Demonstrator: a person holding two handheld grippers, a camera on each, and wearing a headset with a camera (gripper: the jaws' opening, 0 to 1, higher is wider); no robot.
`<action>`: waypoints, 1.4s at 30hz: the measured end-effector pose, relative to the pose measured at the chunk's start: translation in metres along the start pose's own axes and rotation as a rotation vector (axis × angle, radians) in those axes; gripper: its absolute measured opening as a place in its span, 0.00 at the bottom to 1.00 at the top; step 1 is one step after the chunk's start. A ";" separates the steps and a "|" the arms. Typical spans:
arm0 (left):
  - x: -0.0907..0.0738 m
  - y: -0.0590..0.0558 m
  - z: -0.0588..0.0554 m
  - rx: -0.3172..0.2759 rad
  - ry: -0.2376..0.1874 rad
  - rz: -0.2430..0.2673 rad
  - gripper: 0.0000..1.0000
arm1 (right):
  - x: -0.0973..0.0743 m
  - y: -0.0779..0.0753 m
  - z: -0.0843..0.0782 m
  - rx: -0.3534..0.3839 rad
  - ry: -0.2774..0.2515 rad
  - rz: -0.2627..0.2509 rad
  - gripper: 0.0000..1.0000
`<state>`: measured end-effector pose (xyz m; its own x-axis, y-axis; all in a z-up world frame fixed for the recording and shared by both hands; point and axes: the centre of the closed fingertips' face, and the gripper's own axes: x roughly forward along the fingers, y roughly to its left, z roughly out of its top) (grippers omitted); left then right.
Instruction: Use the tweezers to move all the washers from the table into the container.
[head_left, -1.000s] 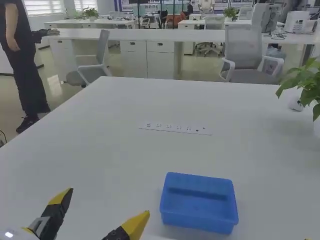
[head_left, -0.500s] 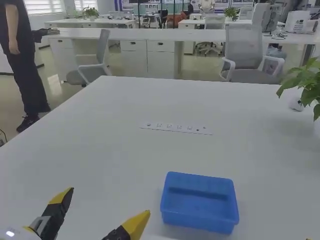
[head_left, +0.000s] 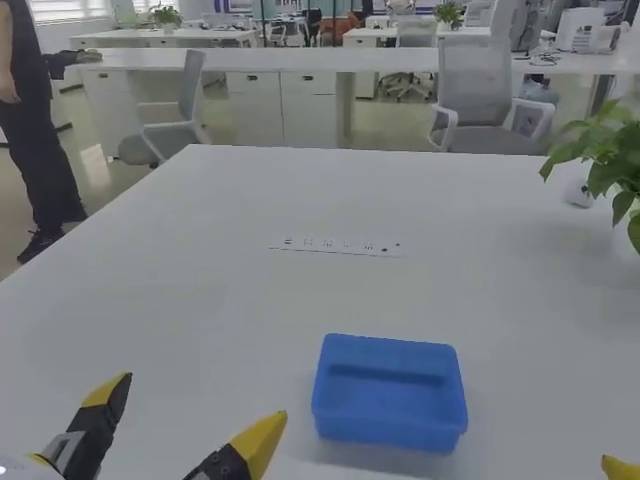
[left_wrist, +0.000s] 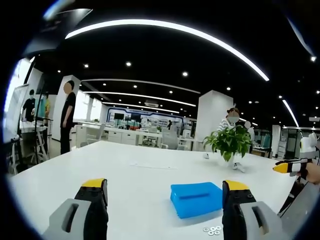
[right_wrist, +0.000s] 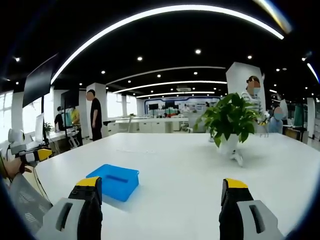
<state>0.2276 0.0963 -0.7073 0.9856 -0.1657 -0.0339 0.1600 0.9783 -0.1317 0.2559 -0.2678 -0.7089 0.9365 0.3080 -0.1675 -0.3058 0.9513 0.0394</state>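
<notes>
A blue container (head_left: 385, 420) stands on the white table near the front edge, and nothing shows inside it. My left gripper (head_left: 188, 410) is open at the lower left of the head view, to the left of the container. In the left gripper view its yellow-tipped jaws (left_wrist: 164, 186) frame the blue container (left_wrist: 197, 205). A few small silver washers (left_wrist: 212, 230) lie together on the table just in front of the container. My right gripper (right_wrist: 160, 183) is open and holds nothing, with the container (right_wrist: 120, 191) to its left. One yellow fingertip (head_left: 615, 467) of it shows at the lower right.
A power strip (head_left: 340, 244) lies flat at mid-table. A potted plant (head_left: 600, 160) stands at the right edge, also the potted plant (right_wrist: 229, 120). Office chairs and desks stand beyond the far edge, where a person (head_left: 20, 110) stands at the left.
The head camera has tipped down a little, so the whole picture shifted. A yellow tip of the right gripper has come in at the lower right corner. Both grippers stay open.
</notes>
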 end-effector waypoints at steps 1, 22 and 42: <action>0.000 -0.001 -0.001 0.001 0.004 -0.005 0.98 | 0.000 -0.001 0.000 0.001 -0.001 -0.002 0.99; -0.008 -0.020 -0.043 -0.101 0.326 -0.114 0.74 | 0.006 0.038 -0.047 -0.067 0.321 0.284 0.67; 0.014 -0.051 -0.093 -0.159 0.658 -0.382 0.39 | 0.017 0.169 -0.137 -0.399 0.661 0.966 0.20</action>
<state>0.2279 0.0322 -0.7933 0.6199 -0.5764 -0.5324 0.4231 0.8169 -0.3919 0.1966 -0.1034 -0.8400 0.0671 0.7045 -0.7066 -0.9628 0.2316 0.1395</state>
